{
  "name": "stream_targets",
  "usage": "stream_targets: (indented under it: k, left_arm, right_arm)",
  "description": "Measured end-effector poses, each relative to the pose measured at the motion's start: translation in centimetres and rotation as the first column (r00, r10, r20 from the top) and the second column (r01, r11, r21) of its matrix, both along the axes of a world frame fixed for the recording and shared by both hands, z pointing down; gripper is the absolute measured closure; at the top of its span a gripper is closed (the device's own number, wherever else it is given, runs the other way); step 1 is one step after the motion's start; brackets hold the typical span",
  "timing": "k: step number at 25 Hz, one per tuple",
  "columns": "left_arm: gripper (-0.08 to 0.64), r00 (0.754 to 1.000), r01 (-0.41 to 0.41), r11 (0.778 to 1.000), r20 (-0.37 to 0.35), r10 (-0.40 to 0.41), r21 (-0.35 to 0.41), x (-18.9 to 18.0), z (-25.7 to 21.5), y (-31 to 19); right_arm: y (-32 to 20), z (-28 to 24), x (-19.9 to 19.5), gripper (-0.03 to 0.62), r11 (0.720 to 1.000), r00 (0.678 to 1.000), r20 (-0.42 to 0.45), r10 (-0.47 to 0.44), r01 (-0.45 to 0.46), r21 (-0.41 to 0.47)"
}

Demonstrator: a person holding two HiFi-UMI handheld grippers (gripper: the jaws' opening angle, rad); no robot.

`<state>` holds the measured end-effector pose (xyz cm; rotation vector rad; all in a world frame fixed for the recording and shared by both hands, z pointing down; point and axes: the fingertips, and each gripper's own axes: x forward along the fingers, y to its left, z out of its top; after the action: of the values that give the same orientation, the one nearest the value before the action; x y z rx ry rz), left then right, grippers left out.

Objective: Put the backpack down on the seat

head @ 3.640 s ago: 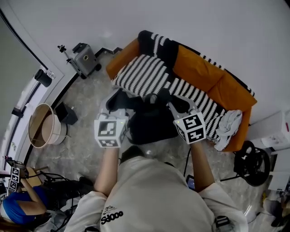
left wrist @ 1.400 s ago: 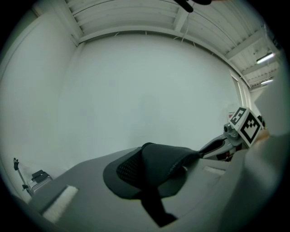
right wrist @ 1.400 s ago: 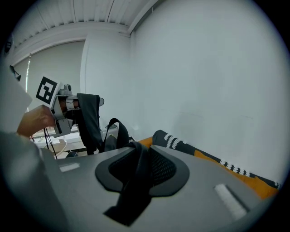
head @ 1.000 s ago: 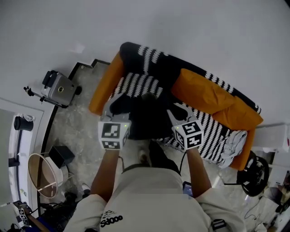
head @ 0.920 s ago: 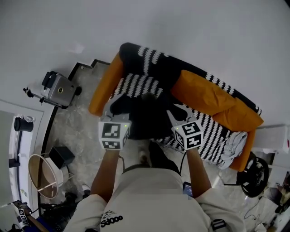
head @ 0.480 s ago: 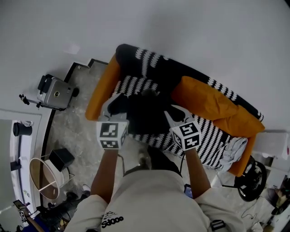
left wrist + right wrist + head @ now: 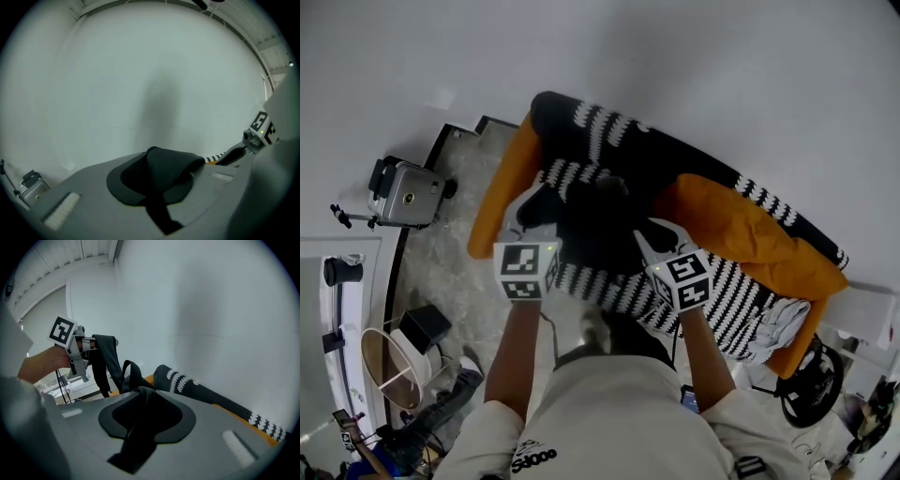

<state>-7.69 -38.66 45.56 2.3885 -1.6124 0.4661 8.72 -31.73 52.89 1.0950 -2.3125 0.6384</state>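
Note:
A black backpack [image 7: 595, 230] hangs between my two grippers, over the left part of an orange sofa [image 7: 495, 202] whose seat is covered by a black-and-white striped blanket [image 7: 609, 289]. My left gripper [image 7: 534, 202] is shut on a padded black shoulder strap [image 7: 164, 171] at the bag's left side. My right gripper [image 7: 654, 234] is shut on another black strap [image 7: 140, 423] at the bag's right side. In the right gripper view the left gripper [image 7: 79, 352] shows with its strap [image 7: 105, 364] hanging from it. Whether the bag's bottom touches the seat is hidden.
An orange cushion [image 7: 741, 220] leans on the sofa back, and a white cloth [image 7: 783, 323] lies at the sofa's right end. A silver case [image 7: 401, 192], a black box [image 7: 422, 328] and a round wooden tub [image 7: 389, 370] stand on the floor at the left. The white wall is close behind the sofa.
Both grippers and the backpack have moved forward, from in front of the sofa to over its left seat, near the backrest. Both grips are unchanged.

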Motion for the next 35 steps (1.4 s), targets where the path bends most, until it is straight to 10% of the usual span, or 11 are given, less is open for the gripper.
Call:
stream_targets:
  k: [35]
  left_arm:
    - [0.549, 0.993, 0.089, 0.99, 0.092, -0.078, -0.112, 0.7, 9.7, -14.0]
  right_arm:
    - [-14.2, 9.3, 2.4, 0.491, 0.993, 0.998, 0.055, 0.031, -0.025, -0.117]
